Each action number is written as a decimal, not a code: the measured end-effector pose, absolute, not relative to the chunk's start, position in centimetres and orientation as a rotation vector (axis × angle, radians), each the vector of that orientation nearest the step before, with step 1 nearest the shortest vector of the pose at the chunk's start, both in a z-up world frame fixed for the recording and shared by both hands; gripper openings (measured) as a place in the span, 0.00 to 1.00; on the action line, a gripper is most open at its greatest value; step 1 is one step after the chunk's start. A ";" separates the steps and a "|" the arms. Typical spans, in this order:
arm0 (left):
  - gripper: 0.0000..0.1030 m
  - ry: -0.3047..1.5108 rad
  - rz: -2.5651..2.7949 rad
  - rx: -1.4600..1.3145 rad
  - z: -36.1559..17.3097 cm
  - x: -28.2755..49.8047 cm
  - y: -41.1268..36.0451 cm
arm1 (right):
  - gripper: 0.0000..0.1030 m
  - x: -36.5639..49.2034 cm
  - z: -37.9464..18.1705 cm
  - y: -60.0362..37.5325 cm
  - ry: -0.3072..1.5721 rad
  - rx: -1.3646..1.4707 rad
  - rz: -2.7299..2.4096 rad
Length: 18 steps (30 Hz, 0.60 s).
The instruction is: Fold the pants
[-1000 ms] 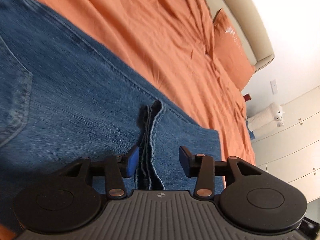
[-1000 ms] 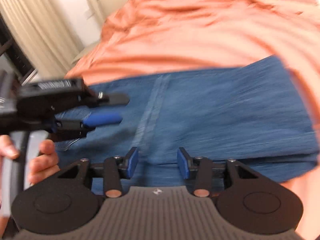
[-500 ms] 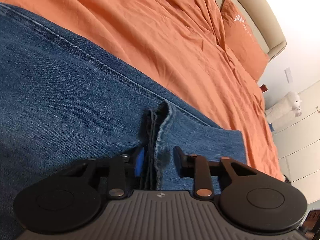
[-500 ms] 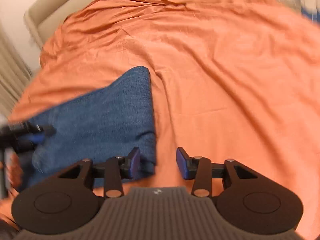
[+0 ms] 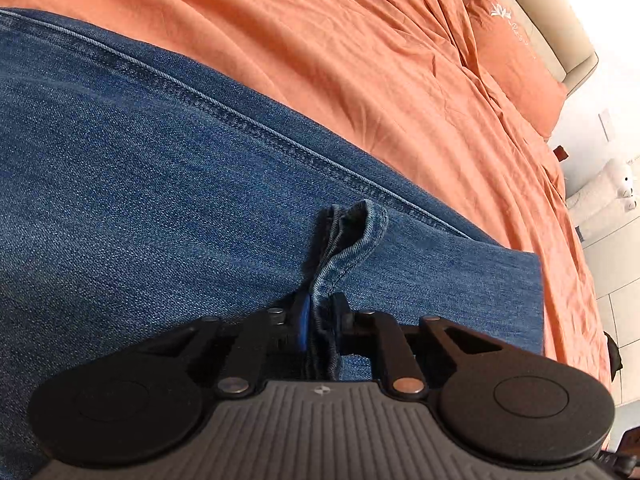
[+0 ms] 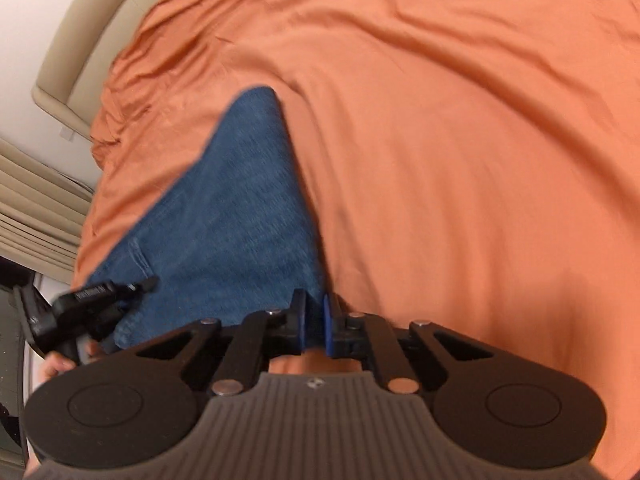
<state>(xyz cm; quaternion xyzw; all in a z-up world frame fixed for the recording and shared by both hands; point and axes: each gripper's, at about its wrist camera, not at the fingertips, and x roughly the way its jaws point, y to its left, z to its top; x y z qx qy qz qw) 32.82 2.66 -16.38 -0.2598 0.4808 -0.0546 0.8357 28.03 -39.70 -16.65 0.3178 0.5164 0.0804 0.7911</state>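
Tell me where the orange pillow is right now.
The orange pillow shows only in the left wrist view, upper right, at the head of the bed against the beige headboard, well beyond the jeans.

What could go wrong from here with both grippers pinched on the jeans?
1. The left gripper has just closed on a bunched hem fold of the jeans; it may hold only some layers, so lifting could let the rest slip.
2. The right gripper has just closed at the very corner of the denim; the bite looks shallow and may pull out, or catch the orange sheet beneath.
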 end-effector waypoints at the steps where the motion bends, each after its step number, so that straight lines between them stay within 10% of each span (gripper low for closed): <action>1: 0.14 1.016 -0.116 -0.545 -16.3 32.8 2.7 | 0.00 27.7 -16.9 -39.8 1.127 0.690 0.172; 18: 0.29 0.938 -0.226 -0.742 -16.7 35.3 4.8 | 0.00 28.0 -10.7 -35.3 1.041 0.395 0.190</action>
